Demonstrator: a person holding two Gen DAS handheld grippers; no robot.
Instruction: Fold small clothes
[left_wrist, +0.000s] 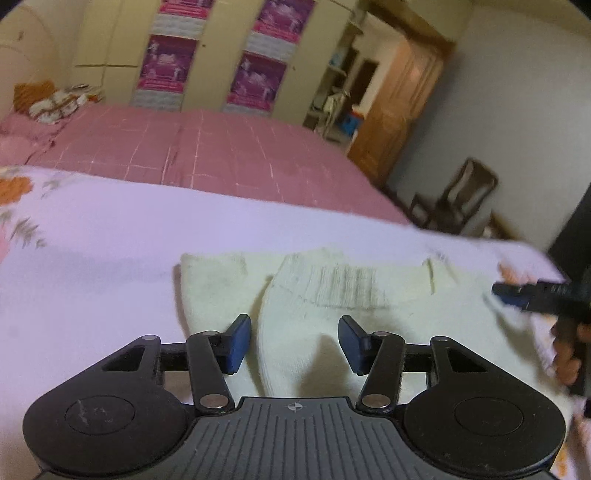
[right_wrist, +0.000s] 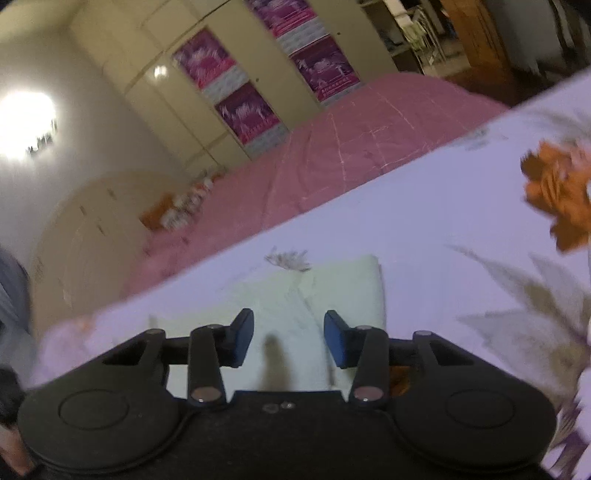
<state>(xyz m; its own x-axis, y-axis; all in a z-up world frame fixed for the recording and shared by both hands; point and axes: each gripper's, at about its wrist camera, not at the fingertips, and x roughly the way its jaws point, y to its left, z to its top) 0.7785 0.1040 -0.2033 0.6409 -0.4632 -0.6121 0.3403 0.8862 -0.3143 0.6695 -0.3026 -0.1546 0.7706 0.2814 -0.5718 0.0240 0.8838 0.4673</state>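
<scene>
A small cream knit garment (left_wrist: 332, 295) lies folded on a pale lilac sheet (left_wrist: 110, 236) with flower prints. My left gripper (left_wrist: 294, 343) hovers just above its near part, blue pads apart, nothing between them. At the right edge of the left wrist view the right gripper (left_wrist: 532, 293) shows as a dark finger over the garment's right side, with a hand (left_wrist: 567, 354) behind it. In the right wrist view the same garment (right_wrist: 295, 295) lies under my right gripper (right_wrist: 289, 339), whose blue pads stand apart and hold nothing.
Beyond the lilac sheet stretches a pink checked bedcover (left_wrist: 207, 147). Cream wardrobes with purple posters (left_wrist: 255, 79) line the far wall. A wooden door (left_wrist: 402, 107) and a dark chair (left_wrist: 461, 195) stand at the right. Orange flower prints (right_wrist: 557, 192) mark the sheet.
</scene>
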